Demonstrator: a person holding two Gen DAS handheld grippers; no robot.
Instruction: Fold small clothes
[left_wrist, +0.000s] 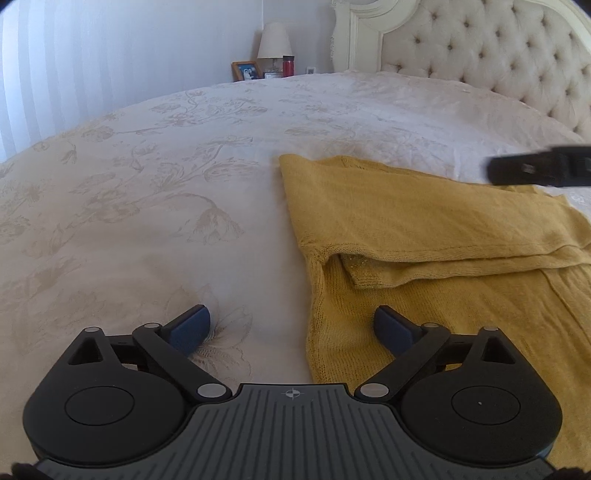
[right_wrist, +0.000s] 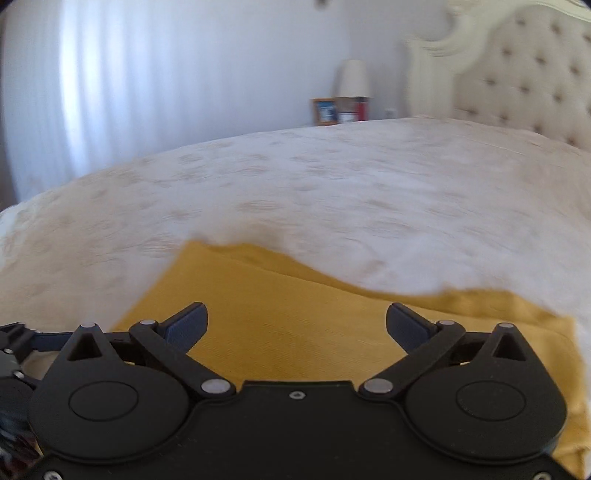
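A mustard-yellow knit garment (left_wrist: 424, 229) lies partly folded on the white floral bedspread (left_wrist: 147, 192), one layer laid over another. My left gripper (left_wrist: 291, 326) is open and empty, low over the garment's left edge; its right finger is above the knit, its left finger above the bedspread. My right gripper (right_wrist: 296, 325) is open and empty above the garment (right_wrist: 280, 314). Its dark body also shows in the left wrist view (left_wrist: 539, 166) at the far right, above the cloth. The right wrist view is blurred.
A tufted cream headboard (left_wrist: 498, 48) stands at the back right. A nightstand behind the bed holds a lamp (left_wrist: 274, 40), a picture frame (left_wrist: 245, 71) and a red cup (left_wrist: 288, 64). White curtains (left_wrist: 74, 66) hang at left.
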